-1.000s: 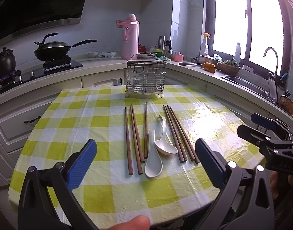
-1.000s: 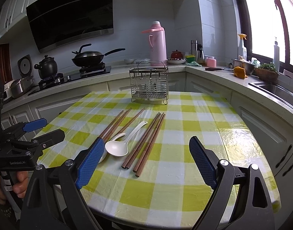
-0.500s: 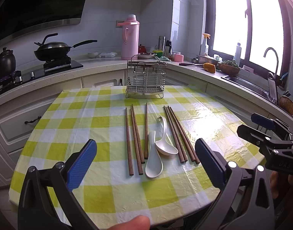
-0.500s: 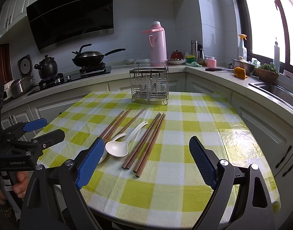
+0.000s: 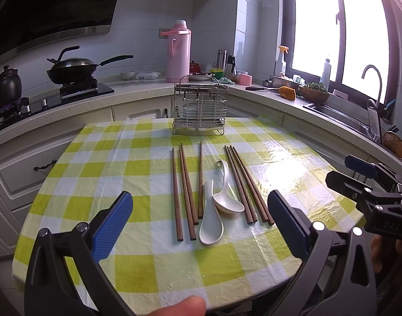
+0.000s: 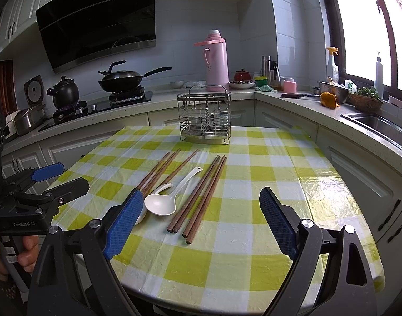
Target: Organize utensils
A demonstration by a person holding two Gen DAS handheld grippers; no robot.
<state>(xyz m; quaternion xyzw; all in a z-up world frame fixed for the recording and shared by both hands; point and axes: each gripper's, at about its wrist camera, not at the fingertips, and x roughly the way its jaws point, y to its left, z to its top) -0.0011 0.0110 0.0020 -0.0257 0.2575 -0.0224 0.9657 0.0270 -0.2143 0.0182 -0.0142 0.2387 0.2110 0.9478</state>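
**Wooden chopsticks and white spoons all lie loose in front of the wire caddy**

Stainless wire utensil caddy (image 5: 200, 109) stands at the far edge of the round table (image 5: 100, 168) with the yellow-checked cloth, and it serves as the landmark here. Nothing from the table has gone into it, as far as its wire walls let me see, so I judge the sorting not yet begun.

Just in front of the caddy lie two groups of chopsticks: four on its left side (image 5: 186, 187) and four on its right side (image 5: 247, 185). Between the groups sit two white ceramic soup spoons (image 5: 219, 205), one overlapping the other. All ten pieces are left to move.

The left gripper (image 5: 198, 223) hovers near the table edge opposite the caddy, its jaws spread wide and holding nothing. The right gripper (image 6: 201, 223) does likewise, jaws wide apart and empty.

Readable writing: "GenRobot.AI" on the left gripper's body in the right wrist view, and "DAS" on the right gripper's body in the left wrist view. Bottle labels on the counter behind the caddy are too small to read
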